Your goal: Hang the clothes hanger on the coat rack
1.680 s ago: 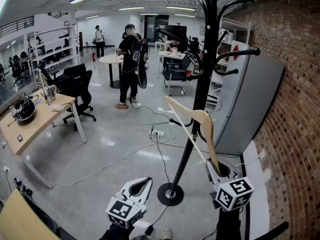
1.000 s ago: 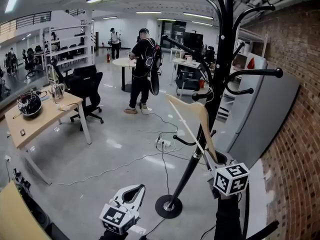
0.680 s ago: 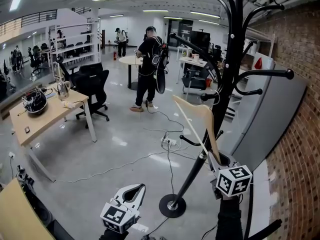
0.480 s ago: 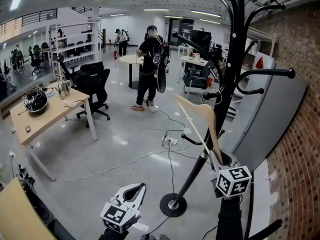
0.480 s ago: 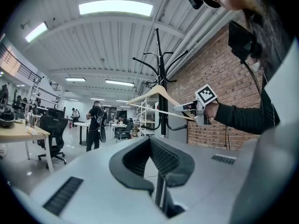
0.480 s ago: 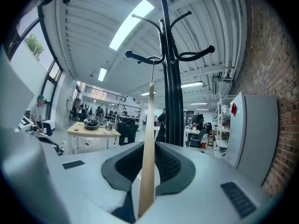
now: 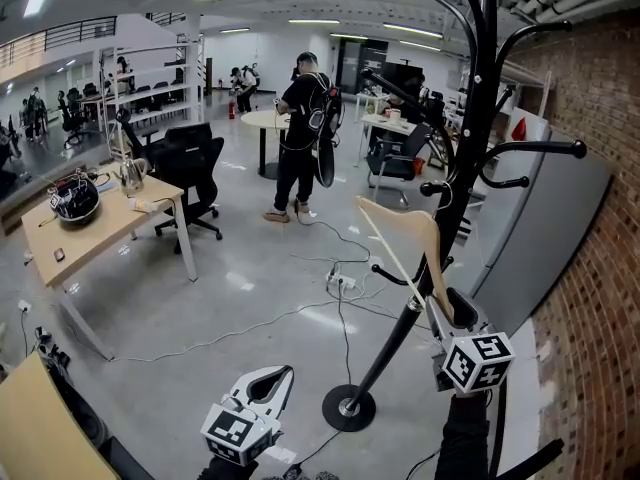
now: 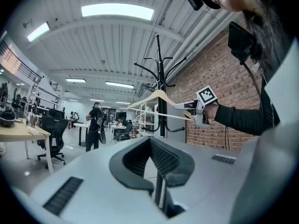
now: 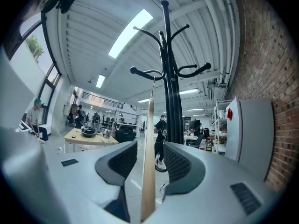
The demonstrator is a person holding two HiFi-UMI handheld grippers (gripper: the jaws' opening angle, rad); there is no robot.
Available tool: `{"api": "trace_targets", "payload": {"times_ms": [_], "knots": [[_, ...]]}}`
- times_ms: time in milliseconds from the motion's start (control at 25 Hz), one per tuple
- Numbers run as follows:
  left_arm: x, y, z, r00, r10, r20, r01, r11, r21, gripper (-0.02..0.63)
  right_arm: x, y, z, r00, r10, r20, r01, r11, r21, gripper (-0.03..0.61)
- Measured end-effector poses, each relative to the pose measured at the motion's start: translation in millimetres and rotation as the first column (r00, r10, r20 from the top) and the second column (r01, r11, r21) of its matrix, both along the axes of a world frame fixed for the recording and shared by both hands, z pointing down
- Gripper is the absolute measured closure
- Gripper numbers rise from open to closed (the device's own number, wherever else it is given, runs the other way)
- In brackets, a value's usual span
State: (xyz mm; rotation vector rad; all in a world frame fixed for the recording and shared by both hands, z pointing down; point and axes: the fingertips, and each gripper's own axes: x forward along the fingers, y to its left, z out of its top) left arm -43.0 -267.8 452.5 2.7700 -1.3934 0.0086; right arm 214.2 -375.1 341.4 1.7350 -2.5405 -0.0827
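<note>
Right gripper view: right claw (image 9: 149, 156) opening round hanger (image 9: 150, 125), clamped earlier.

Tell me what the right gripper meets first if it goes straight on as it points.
The right gripper has the hanger between its opening jaws; past it, probably the coat rack, its pole slightly right of centre, depth unclear.

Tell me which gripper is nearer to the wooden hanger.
Right. The right gripper has the hanger between its opening jaws; the left gripper, shut and empty, hangs lower to the left, clear of it.
</note>
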Motion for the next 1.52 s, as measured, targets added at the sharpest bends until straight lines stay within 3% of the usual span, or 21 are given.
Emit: {"api": "trace_targets", "payload": {"times_ms": [280, 520, 800, 1160, 1520], "knots": [[-13, 19, -4, 0.999, 0.035, -0.014, -0.035, 0.999, 0.02, 0.606, 5, 51, -15, 0.989, 0.122, -0.079, -0.115, 0.99, 0.086, 0.406], [-12, 38, -4, 0.994, 0.107, -0.032, -0.106, 0.994, 0.008, 0.606, 16, 127, -43, 0.972, 0.233, -0.024, -0.226, 0.961, 0.162, 0.405], [-1, 59, -4, 0.982, 0.187, -0.035, -0.186, 0.982, 0.011, 0.605, 27, 206, -36, 0.946, 0.321, 0.038, -0.323, 0.936, 0.139, 0.407], [25, 84, -28, 0.965, 0.262, -0.017, -0.26, 0.963, 0.07, 0.604, 18, 243, -6, 0.946, 0.319, 0.063, -0.323, 0.944, 0.07, 0.407], [51, 119, -33, 0.964, 0.266, -0.009, -0.265, 0.962, 0.063, 0.606, -1, 271, 32, 0.971, 0.221, 0.089, -0.219, 0.975, -0.03, 0.408]]}}
